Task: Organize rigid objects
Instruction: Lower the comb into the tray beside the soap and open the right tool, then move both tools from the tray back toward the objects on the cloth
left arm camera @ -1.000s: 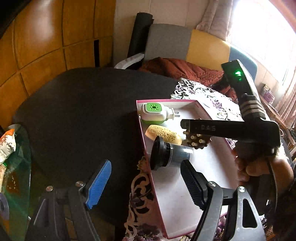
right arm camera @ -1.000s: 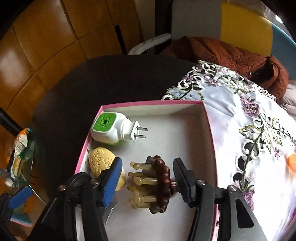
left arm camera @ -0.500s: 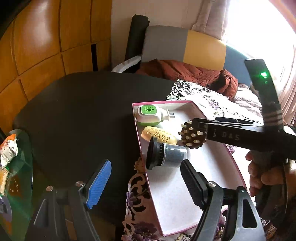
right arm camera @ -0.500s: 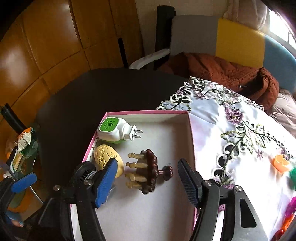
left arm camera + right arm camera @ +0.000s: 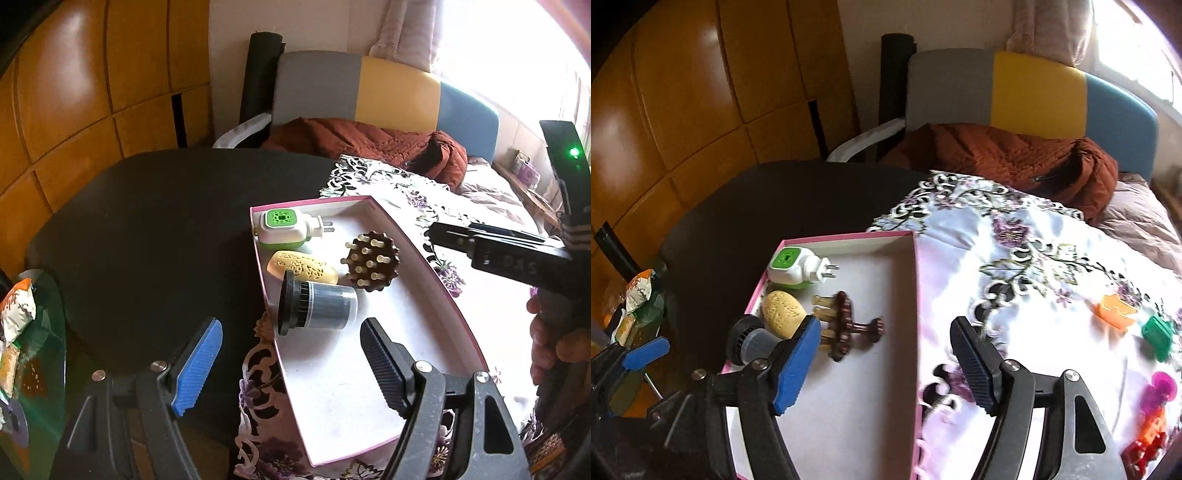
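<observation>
Massager [image 5: 846, 326] sat in the pink box [image 5: 916, 295], lying on its side with its pegs toward the yellow soap-shaped piece [image 5: 783, 314] and its knob handle pointing the other way. In the left wrist view the same massager [image 5: 371, 266] showed its dark head and pale pegs, near the black-capped jar [image 5: 317, 306] and the green-and-white plug-in [image 5: 282, 232]. It looked hard and stiff, wood by the look of it, light enough for one gripper and not fragile; the polished head could be slippery, so I judged the narrow stem behind the head the safest place to pinch, pads across it rather than over the pegs.

Right gripper [image 5: 886, 365] hung above the box's right wall, its jaws well apart and just then widening, with nothing between the blue pad and the black one; the massager lay free on the box floor, clear of both pads. Left gripper [image 5: 291, 369] hovered at the near end of the box, jaws spread wide, gripping nothing, the jar ahead of its opening and untouched. Out on the flowered cloth [image 5: 1034, 277] waited small plastic toys, an orange one [image 5: 1115, 312] and a green one [image 5: 1158, 334], likely next for the box and probably light and rigid too.
</observation>
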Motion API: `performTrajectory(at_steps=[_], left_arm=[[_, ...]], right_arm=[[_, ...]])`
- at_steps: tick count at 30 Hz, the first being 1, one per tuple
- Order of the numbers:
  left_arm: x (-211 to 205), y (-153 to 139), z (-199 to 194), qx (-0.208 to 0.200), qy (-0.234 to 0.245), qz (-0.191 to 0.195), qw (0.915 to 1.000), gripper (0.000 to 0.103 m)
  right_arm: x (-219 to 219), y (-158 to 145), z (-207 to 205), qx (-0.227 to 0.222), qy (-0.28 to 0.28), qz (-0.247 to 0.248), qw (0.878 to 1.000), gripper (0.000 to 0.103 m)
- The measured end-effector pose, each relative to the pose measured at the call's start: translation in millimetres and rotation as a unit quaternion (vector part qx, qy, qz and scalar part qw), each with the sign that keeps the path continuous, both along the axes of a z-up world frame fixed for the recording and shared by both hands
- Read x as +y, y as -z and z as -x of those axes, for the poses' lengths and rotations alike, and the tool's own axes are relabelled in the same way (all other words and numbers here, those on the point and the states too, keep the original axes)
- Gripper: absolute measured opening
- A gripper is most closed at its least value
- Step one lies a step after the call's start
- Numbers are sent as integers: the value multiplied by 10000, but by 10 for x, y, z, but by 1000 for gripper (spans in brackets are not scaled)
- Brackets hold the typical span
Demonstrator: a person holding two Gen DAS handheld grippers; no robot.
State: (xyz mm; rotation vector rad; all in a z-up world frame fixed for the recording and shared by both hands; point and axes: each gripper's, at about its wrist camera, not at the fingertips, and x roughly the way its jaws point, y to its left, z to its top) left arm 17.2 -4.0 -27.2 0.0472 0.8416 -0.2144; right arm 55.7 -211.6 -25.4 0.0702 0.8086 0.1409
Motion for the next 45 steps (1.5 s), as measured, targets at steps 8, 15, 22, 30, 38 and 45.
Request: performTrajectory(at_steps=[8,15,22,30,38,45], left_arm=[[-120,-29,16,-23,161,-86,9998,79],[-206,-91,-24,23,309,140,9994,79],[-591,-160,-100,116,879,236,9958,77],[-1493,-136,-241,420,1775,147,9831,77],[-2506,40,-534,793,2329,30,9693,79],[-3228,283,-835,1096,2423,66,9640,80]], right_arm=[[-651,-50,154,-4,564,159,9983,80],[-1723,-111,409,-45,1824,419,9823,80],[-3047,36,870,12,4019,255,9153,85],[-3593,206,1188,173,5016,-840,8608,85],[-3552,212,1183,187,4921,-949,8652,88],[-3628,230,1217,158,4972,-1206,8591,88]])
